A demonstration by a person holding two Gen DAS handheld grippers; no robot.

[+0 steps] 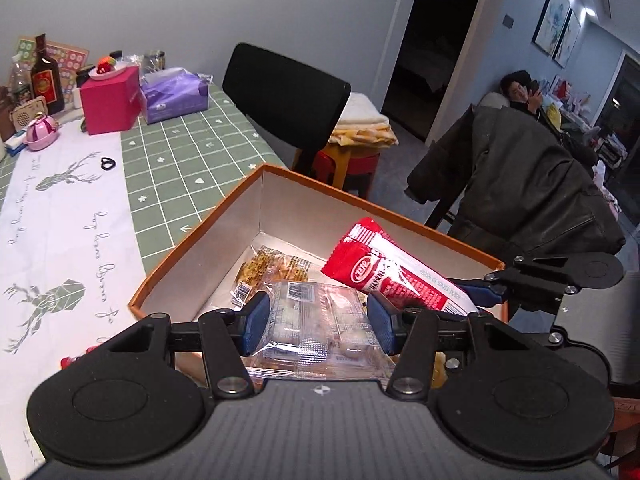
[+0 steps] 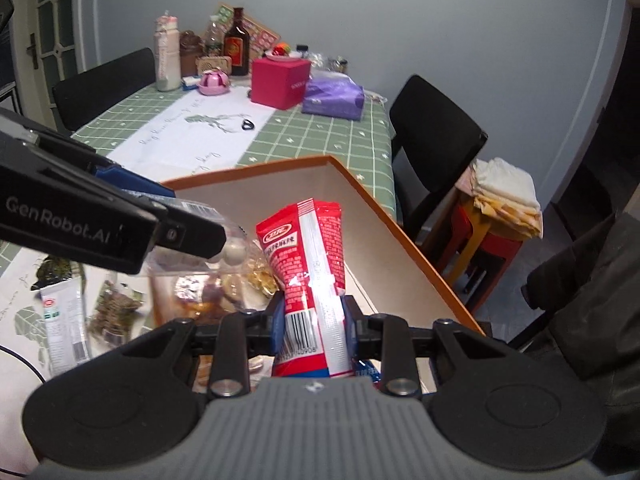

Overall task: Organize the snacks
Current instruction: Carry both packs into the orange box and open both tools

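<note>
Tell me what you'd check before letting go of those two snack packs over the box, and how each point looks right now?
1. Right gripper firmly holds the red snack packet: ok.
2. Left gripper holds the clear snack pack: ok.
3. Both packs are above the orange box: ok.
4. Room left inside beside the yellow snack bag: ok.
5. The two grippers are clear of each other: cannot tell, they are close.
6. Other snacks waiting on the table: not ok, some lie outside the box.
</note>
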